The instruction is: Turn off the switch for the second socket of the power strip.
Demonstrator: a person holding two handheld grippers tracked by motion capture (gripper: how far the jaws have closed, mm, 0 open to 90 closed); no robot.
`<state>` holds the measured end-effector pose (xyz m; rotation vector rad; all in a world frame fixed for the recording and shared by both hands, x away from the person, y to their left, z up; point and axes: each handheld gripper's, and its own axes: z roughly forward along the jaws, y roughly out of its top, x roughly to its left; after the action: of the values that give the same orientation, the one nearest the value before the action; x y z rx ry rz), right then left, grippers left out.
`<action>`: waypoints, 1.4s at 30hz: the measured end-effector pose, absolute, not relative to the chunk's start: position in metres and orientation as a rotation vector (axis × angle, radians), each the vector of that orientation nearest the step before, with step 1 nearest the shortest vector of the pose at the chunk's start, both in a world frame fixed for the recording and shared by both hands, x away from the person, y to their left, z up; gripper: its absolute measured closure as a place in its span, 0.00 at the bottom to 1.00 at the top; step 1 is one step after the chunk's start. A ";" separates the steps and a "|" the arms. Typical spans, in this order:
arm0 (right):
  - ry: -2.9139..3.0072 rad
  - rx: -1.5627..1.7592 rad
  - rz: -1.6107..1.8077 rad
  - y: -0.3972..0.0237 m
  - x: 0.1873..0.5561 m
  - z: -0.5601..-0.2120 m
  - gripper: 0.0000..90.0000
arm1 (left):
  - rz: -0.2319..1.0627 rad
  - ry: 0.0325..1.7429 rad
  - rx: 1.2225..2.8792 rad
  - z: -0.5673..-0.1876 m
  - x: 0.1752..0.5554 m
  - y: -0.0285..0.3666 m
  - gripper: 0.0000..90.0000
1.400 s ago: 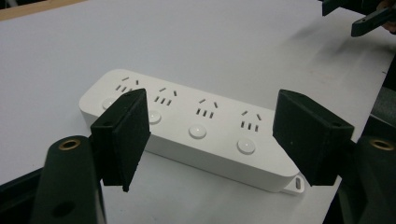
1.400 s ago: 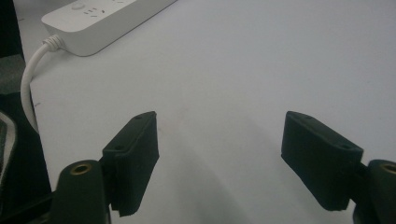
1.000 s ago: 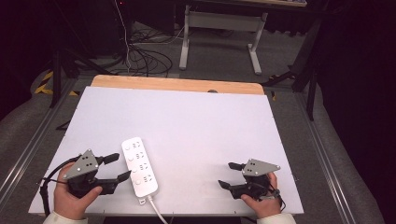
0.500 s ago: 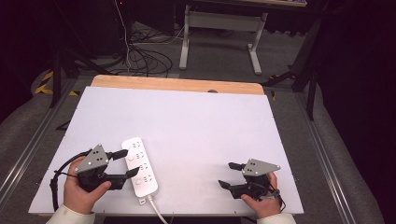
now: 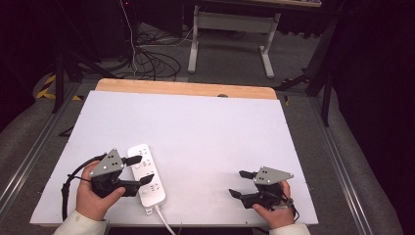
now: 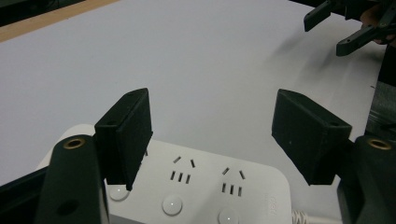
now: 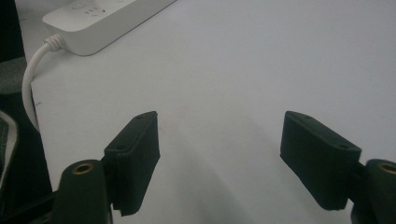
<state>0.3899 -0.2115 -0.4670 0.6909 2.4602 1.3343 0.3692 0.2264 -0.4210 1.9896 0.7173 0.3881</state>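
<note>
White sheeting covers the counter (image 5: pixel 195 142), whose far edge shows a bare wooden strip (image 5: pixel 186 89). Grey floor surrounds it, with black cables (image 5: pixel 147 58) and the legs of a white frame (image 5: pixel 230 34) beyond the far side.

Power strip (image 5: pixel 147 174): white, lying flat near the front-left part of the counter, its long axis running roughly front to back. Its white cord (image 5: pixel 164 223) leaves the near end and passes over the front edge. In the left gripper view the strip (image 6: pixel 201 186) shows socket slots and round buttons on its upper face.

Left hand-held gripper (image 5: pixel 139 170): held in the person's left hand (image 5: pixel 93 196) at the strip's left side, pointing right across it. Its jaws stand wide apart, one near the far part of the strip and one nearer the cord end; in the left gripper view they (image 6: pixel 224 140) hang over the strip with nothing between them. Whether either jaw touches the strip cannot be told. A black cable (image 5: pixel 68 186) loops from the gripper's rear.

Right hand-held gripper (image 5: pixel 240 183): held in the right hand (image 5: pixel 274 210) near the front-right corner, well apart from the strip, pointing left. Its jaws are spread apart with nothing between them; in the right gripper view they (image 7: pixel 219 149) frame bare white surface, with the strip's cord end (image 7: pixel 93 23) farther off at upper left.
</note>
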 end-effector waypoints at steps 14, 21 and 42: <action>2.464 0.688 1.334 -0.212 0.390 -0.467 0.32 | 0.354 0.698 2.035 -0.421 0.372 0.228 0.51; 2.466 0.686 1.333 -0.211 0.390 -0.467 0.33 | 0.326 0.653 2.089 -0.419 0.372 0.231 0.82; 2.468 0.685 1.332 -0.211 0.390 -0.467 0.33 | 0.260 0.788 2.280 -0.419 0.385 0.233 1.00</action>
<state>0.3903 -0.2113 -0.4675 0.6848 2.4680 1.3317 0.3846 0.2326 -0.4186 2.2795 0.7884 0.2599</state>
